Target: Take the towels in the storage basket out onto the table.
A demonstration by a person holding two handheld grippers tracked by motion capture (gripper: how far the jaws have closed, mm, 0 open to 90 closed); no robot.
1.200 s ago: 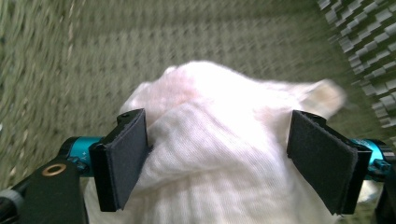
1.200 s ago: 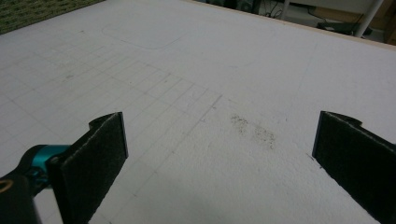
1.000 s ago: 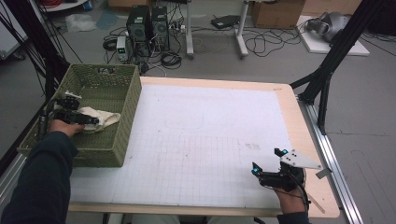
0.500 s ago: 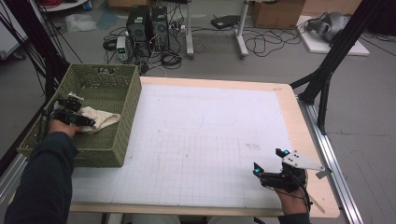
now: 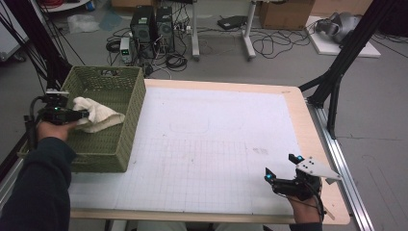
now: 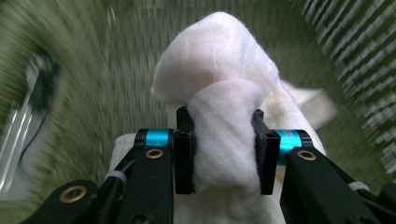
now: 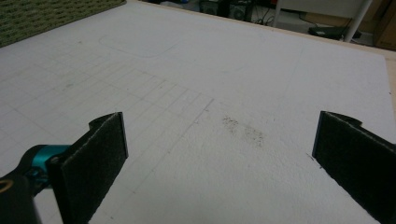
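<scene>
A white cloth [image 5: 98,115] hangs partly lifted inside the green woven basket [image 5: 126,144] at the table's left. My left gripper [image 5: 82,115] has just been closing, and its jaws now pinch a thick fold of the cloth [image 6: 224,135], which bulges up between the pads [image 6: 183,154]. At the near right corner of the white gridded mat [image 5: 211,144], my right gripper [image 5: 281,166] rests low with its jaws wide apart. Nothing lies between its pads [image 7: 100,154] except bare mat [image 7: 224,154].
The basket takes up the table's left edge, its right wall beside the mat. A faint dark smudge [image 7: 245,130] marks the mat ahead of the right gripper. Black frame struts [image 5: 337,72] rise at the far right; computers and cables [image 5: 154,29] lie on the floor beyond.
The left gripper closed on the cloth and rose, pulling the cloth up from the basket floor. The right gripper stayed where it was.
</scene>
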